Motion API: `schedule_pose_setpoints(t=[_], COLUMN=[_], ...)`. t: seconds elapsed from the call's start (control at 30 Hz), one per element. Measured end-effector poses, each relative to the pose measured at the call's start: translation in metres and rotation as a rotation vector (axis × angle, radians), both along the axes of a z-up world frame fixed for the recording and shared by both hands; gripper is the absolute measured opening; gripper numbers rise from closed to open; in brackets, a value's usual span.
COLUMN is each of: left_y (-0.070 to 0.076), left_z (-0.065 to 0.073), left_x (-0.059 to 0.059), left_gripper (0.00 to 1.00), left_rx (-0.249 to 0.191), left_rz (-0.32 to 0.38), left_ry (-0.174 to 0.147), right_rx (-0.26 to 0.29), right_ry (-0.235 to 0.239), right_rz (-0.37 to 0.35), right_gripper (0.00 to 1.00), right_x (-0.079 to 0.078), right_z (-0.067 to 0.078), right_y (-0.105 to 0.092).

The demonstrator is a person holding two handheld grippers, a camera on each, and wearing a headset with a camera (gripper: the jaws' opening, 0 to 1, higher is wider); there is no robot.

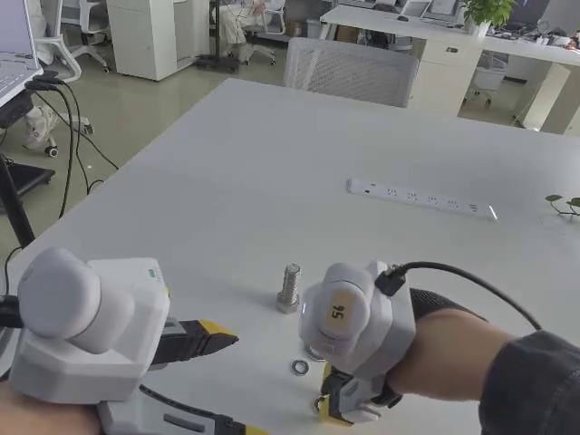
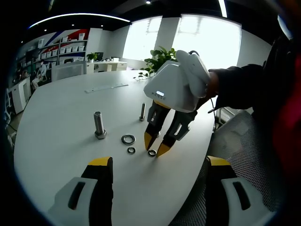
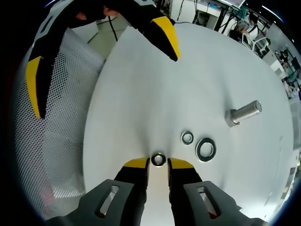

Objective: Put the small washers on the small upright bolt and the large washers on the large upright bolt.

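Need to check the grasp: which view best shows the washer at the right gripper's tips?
Right gripper view: washer centred between the jaw tips. Left gripper view shows it smaller; in the head view the right gripper covers it.

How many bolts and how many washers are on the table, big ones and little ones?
Large bolt: 1
Small bolt: 1
Large washer: 1
Small washer: 2, one loose, one between the right gripper fingers
Total: 5

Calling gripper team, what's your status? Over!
Left gripper open, hovering. Right gripper jaws pinching small washer on table. Small bolt upright, unobstructed.
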State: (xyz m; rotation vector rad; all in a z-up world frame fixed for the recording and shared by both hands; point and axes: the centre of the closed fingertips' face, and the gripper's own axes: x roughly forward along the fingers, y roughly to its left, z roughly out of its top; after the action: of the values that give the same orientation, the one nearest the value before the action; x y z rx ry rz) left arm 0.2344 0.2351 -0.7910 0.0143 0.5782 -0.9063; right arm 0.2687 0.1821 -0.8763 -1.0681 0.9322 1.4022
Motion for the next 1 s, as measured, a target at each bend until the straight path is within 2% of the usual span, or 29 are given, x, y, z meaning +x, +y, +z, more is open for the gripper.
schedule_pose_setpoints(t=[0.4,1.0], left_y=[-0.0003,0.0002], left_z=[0.0001,-0.0005], left_x=[-0.001,-0.0024], left_gripper=[0.8,0.8], left_rx=[0.003,0.004], left_rz=[-0.002,-0.001], left_ry=[-0.002,-0.001], right_rx=[0.016,0.008], right_ry=[-0.003,0.001], right_rz=[-0.014,-0.02], right_gripper=[0.14,0.14], right_x=[0.0006,0.0002], right_z=[-0.0004,0.0015], right_y=[0.001,-0.0006])
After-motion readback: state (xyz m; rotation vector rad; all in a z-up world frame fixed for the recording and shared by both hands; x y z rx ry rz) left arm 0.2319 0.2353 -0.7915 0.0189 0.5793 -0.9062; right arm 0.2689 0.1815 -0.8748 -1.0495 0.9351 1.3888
